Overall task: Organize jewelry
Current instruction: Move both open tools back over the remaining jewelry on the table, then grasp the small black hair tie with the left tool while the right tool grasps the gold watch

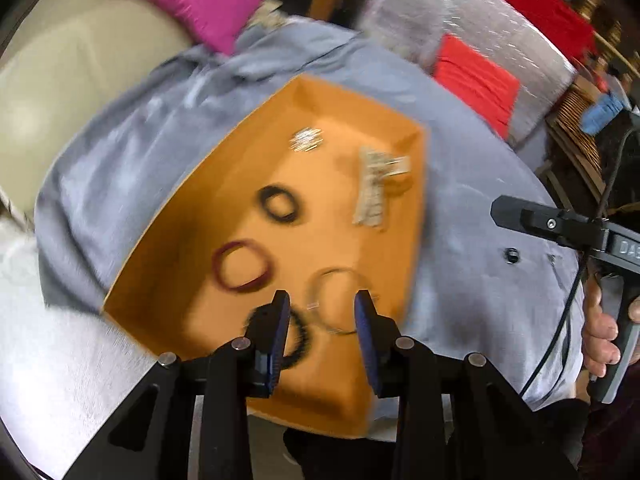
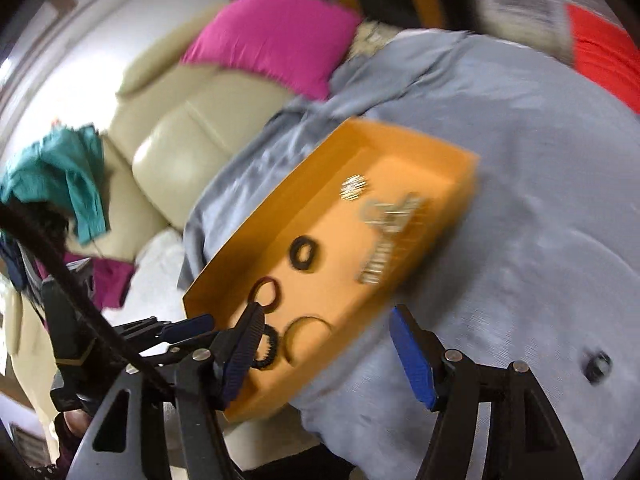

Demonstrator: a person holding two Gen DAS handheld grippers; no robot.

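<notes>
nearest the left wrist camera, the left gripper (image 1: 322, 312) hangs over the near end of the orange tray (image 1: 180, 272) with its jaws partly apart and nothing between the pads. just under the fingertips lie a black coiled ring (image 1: 298, 340) and a thin pale bangle (image 1: 340, 304), both flat on the tray floor and close together. a little further in sits a dark red bangle (image 1: 242, 266), then a thick black ring (image 1: 280, 204). toward the far end are a small silvery cluster (image 1: 306, 140) and a pale strip-shaped piece (image 1: 374, 188) with something clipped or tangled at its top; blur hides what exactly.

from the right wrist view, the right gripper (image 2: 324, 348) has its jaws spread wide and empty, spanning the tray's near right edge. one small dark ring (image 2: 598, 365) lies alone on the grey cloth (image 2: 540, 200), well apart from the tray.

beyond the cloth are a cream sofa (image 2: 168, 148), a magenta cushion (image 2: 276, 36) and a teal garment (image 2: 64, 176).
</notes>
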